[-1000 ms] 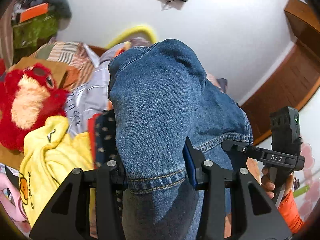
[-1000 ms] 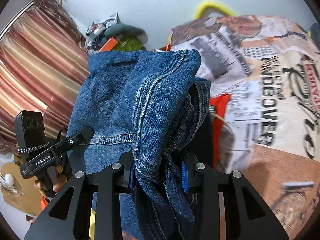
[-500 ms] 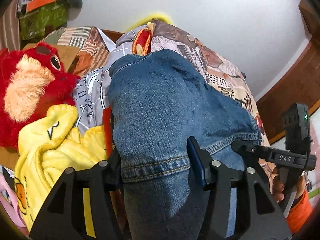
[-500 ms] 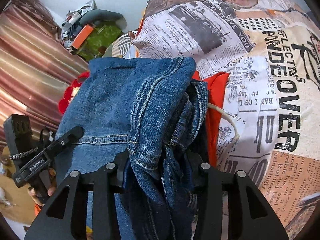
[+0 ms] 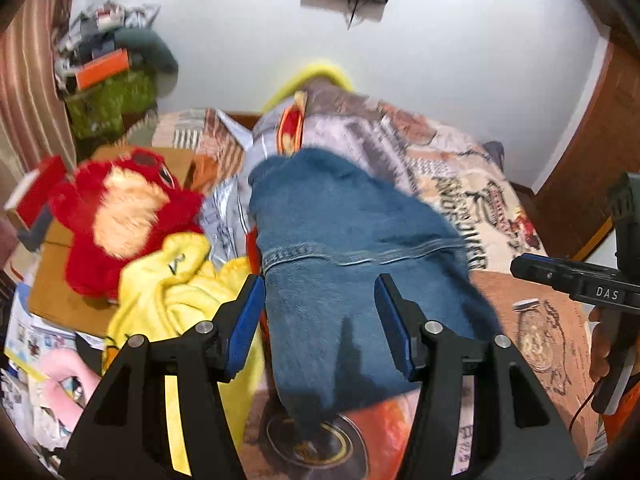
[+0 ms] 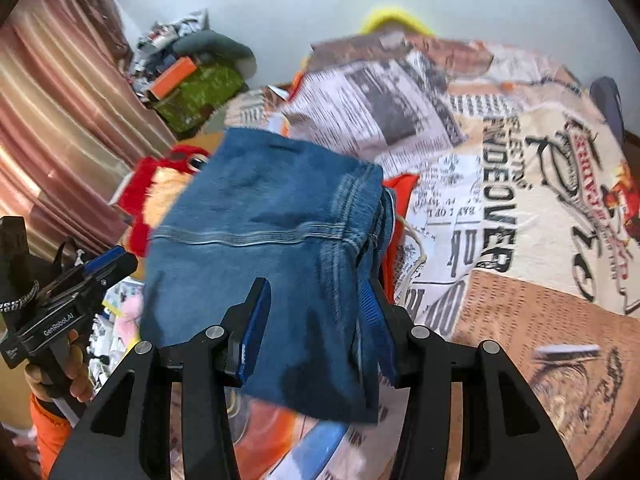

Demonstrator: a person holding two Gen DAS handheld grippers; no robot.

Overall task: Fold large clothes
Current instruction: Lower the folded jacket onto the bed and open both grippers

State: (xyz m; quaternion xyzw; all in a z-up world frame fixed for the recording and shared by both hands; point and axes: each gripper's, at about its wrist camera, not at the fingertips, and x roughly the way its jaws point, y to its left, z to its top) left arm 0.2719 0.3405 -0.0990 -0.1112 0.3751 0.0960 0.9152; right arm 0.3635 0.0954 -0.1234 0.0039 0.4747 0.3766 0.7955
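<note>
A: Left wrist view. Left gripper [image 5: 320, 312] jaws spread wide, blue pads clear of cloth on both sides; nothing held. Folded jeans [image 5: 344, 248] lie on the bed [image 5: 532, 320] directly ahead, between the open fingers, hem seam running across.

B: Why there?

A: Likely a set-down spot. The bundle rests on the printed bedspread beside a yellow garment [image 5: 168, 280] and a red plush toy [image 5: 116, 216], so it joins the pile at the bed's edge. The other handheld unit shows at far right, apart from the denim.

B: Right wrist view?

A: Right gripper [image 6: 316, 320] also parted. Left pad stands off the fabric. The right pad sits against the thick stacked side seams; I judge it touching or nearly so, but not pinching. No hold.

B: And the jeans from that side?

A: Same bundle, folded edge to the right, lying partly over an orange garment [image 6: 400, 200] and white cord [image 6: 414, 240]. Layers look stacked fairly square.

B: Stage?

A: My read: fold finished, piece released. Frames are blurred, so fine contact is uncertain. Risk: the near edge overhangs other things and could slump.
</note>
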